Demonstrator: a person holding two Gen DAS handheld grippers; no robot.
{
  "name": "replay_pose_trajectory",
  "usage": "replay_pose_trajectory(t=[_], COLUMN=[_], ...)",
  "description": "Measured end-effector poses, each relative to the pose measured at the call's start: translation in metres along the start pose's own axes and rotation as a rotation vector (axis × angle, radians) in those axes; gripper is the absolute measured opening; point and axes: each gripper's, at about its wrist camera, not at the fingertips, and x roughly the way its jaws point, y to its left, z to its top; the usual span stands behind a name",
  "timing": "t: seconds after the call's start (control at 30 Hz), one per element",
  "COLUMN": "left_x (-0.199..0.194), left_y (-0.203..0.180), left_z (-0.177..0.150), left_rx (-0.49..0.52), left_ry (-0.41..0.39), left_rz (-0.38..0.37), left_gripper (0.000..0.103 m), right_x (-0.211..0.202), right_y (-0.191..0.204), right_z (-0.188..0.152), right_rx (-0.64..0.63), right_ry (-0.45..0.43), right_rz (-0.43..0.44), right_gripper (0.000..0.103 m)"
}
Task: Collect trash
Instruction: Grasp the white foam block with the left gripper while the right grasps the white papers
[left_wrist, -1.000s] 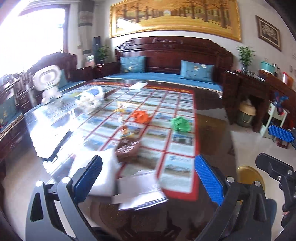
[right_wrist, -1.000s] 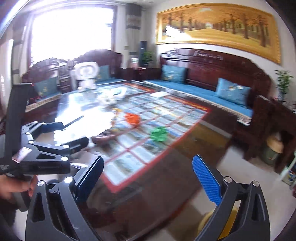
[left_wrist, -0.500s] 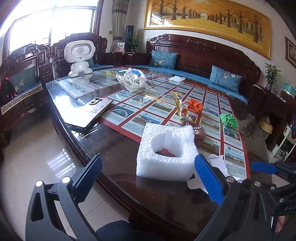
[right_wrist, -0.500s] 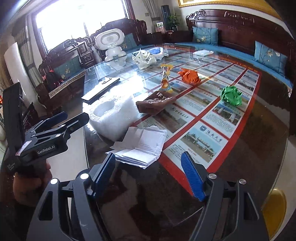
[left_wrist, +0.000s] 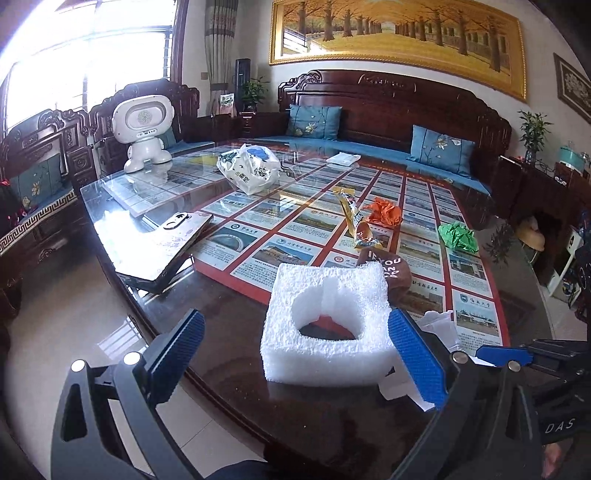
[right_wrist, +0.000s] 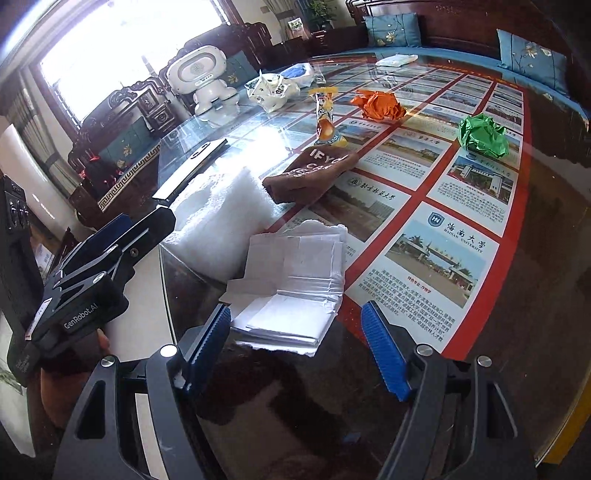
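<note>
A white foam block (left_wrist: 325, 332) with a hole lies at the glass table's near edge. My left gripper (left_wrist: 295, 315) is open around its near side, the right pad close by the block's corner. Folded white paper (right_wrist: 295, 280) lies beside the foam. My right gripper (right_wrist: 297, 308) hangs open just over its near edge, jaws about half apart, nothing pressed. Farther back lie a brown wrapper (right_wrist: 314, 170), a yellow snack wrapper (right_wrist: 325, 118), an orange paper ball (right_wrist: 378, 105) and a green one (right_wrist: 482, 134).
A phone (left_wrist: 166, 243) rests on the table's left edge. A white robot toy (left_wrist: 144, 129) and a white plastic bag (left_wrist: 251, 170) stand farther back. Dark wooden sofas ring the table. Tiled floor lies left of it.
Both grippers have come down and closer to the table's near edge. The left one swung over to the foam block. The right jaws narrowed and now tilt down over the paper.
</note>
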Motion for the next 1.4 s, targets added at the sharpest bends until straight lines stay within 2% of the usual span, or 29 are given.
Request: replay_pose_trajectory(t=[0.07, 0.17, 0.2, 0.47, 0.7, 0.9, 1.1, 1.27, 1.3, 1.37, 1.4], left_x=[0.004, 0.006, 0.006, 0.007, 0.005, 0.001, 0.014, 0.035, 0.038, 0.042, 0.042], left_y=[0.0, 0.0, 0.0, -0.002, -0.004, -0.011, -0.019, -0.017, -0.015, -0.013, -0.012], left_z=[0.002, 0.001, 0.001, -0.004, -0.005, -0.003, -0.002, -0.002, -0.002, -0.003, -0.003], left_rx=[-0.002, -0.012, -0.014, 0.0, 0.0, 0.009, 0.02, -0.009, -0.024, -0.049, -0.051], left_ry=[0.007, 0.013, 0.014, 0.03, 0.026, 0.011, 0.036, 0.095, 0.105, 0.124, 0.126], left_rz=[-0.002, -0.007, -0.007, -0.006, 0.001, -0.022, -0.066, -0.076, -0.082, -0.09, -0.078], left_gripper=[0.099, 0.099, 0.099, 0.099, 0.099, 0.099, 0.099, 0.099, 0.098, 0.086, 0.084], right_x=[0.001, 0.003, 0.003, 0.0, -0.015, -0.024, -0.032, -0.033, -0.034, -0.034, -0.035], right_y=[0.001, 0.004, 0.005, 0.003, 0.005, -0.004, -0.013, -0.015, -0.015, -0.015, -0.015], right_z=[0.001, 0.0, -0.001, -0.003, -0.001, 0.0, 0.0, -0.002, -0.002, -0.003, -0.003], right_rx=[-0.003, -0.027, -0.033, -0.04, -0.091, -0.086, -0.073, -0.074, -0.075, -0.078, -0.079], right_ry=[-0.001, -0.005, -0.007, -0.025, -0.082, -0.108, -0.124, -0.122, -0.122, -0.122, -0.122], right_rz=[-0.005, -0.012, -0.008, 0.013, -0.052, -0.068, -0.074, -0.071, -0.069, -0.068, -0.069], right_gripper=[0.07, 0.058, 0.057, 0.055, 0.054, 0.054, 0.054, 0.054, 0.054, 0.054, 0.054])
